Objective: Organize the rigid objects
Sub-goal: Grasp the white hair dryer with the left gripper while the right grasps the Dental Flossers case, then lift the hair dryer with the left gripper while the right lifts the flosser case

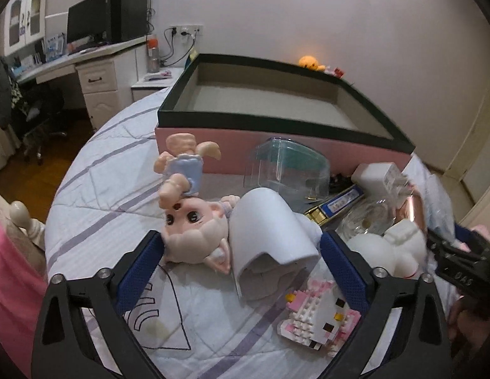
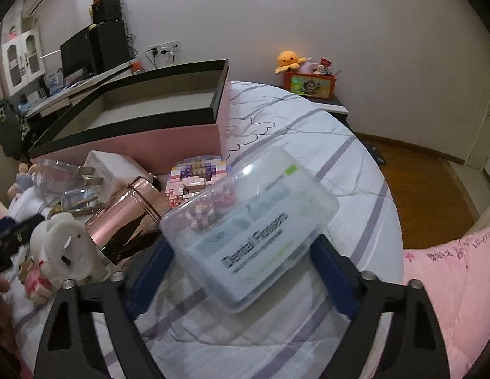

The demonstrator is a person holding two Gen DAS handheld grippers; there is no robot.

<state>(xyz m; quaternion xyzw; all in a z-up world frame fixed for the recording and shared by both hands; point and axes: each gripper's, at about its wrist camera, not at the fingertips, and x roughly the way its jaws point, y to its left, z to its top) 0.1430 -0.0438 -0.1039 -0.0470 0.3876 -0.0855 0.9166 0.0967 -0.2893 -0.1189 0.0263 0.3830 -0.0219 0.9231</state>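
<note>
Striped white bedding (image 1: 96, 195) carries a scatter of small things at the foot of a pink box. My left fingers (image 1: 242, 246) are spread wide around a doll (image 1: 194, 224) lying on its head and a white curved shell (image 1: 267, 240) beside it, touching neither that I can tell; a pink-and-white brick cat (image 1: 317, 319) lies just below the shell. My right fingers (image 2: 242, 252) close on a clear plastic floss case (image 2: 248, 221), lifted off the bed and tilted. Just left of it lie a shiny rose-gold cup (image 2: 125, 221) on its side, a white toy (image 2: 65, 246), a brick figure (image 2: 194, 180) and a white plug (image 2: 109, 167). Beyond them stands the open box (image 1: 276, 145), dark-rimmed, its grey floor bare. Farther back, a desk (image 1: 87, 60) with a monitor lines the white wall.
</note>
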